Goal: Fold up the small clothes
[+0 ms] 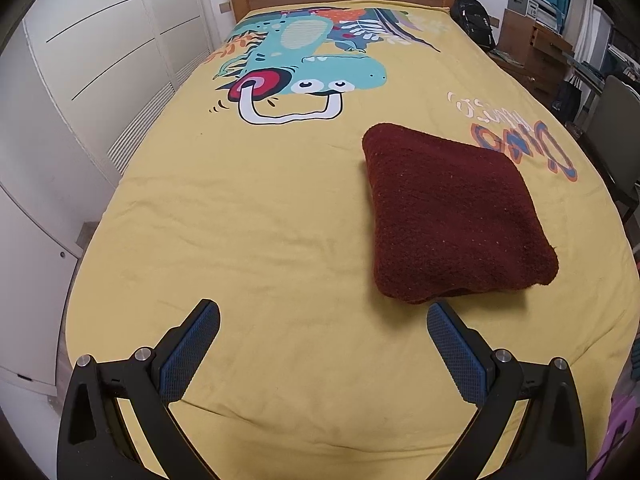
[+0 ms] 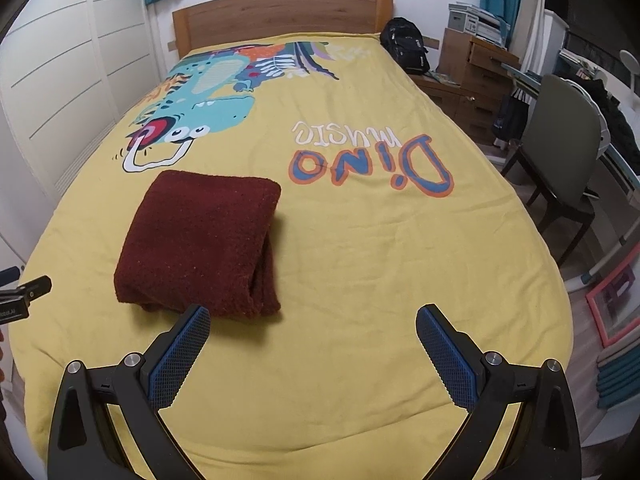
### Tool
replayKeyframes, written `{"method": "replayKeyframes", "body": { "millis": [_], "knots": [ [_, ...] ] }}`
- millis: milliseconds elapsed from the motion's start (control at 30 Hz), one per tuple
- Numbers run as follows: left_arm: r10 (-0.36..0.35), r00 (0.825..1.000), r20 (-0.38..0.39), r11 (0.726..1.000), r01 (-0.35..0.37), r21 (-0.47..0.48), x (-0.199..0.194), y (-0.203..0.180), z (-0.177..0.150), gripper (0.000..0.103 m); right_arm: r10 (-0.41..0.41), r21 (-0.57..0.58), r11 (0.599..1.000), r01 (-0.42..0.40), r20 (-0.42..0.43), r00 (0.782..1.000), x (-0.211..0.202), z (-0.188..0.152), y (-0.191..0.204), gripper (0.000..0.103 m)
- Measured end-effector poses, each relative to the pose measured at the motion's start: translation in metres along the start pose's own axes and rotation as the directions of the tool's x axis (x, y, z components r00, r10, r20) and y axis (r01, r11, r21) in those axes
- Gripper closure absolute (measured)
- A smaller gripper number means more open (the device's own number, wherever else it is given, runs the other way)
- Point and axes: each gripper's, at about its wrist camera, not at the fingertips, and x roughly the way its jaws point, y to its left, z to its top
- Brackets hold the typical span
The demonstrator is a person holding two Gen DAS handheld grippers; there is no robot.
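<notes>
A dark red knitted garment lies folded into a thick square on the yellow bedspread. It also shows in the right wrist view, on the bedspread. My left gripper is open and empty, held above the bed, with the garment just beyond its right finger. My right gripper is open and empty, with the garment just beyond its left finger. The tip of the left gripper shows at the left edge of the right wrist view.
The bedspread has a dinosaur print and the words "Dino music". White wardrobe doors stand to the left. A wooden headboard, a black backpack, drawers and a chair are at the back and right.
</notes>
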Motion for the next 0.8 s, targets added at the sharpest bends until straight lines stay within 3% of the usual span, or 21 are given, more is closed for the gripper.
{"method": "replayKeyframes", "body": {
  "millis": [800],
  "knots": [
    [-0.005, 1.000, -0.021, 1.000, 0.005, 0.023, 0.0041, -0.0066, -0.0023, 0.001, 0.013, -0.014, 1.000, -0.013, -0.011, 1.000, -0.0038, 0.0014, 0.0029, 0.000]
  ]
}}
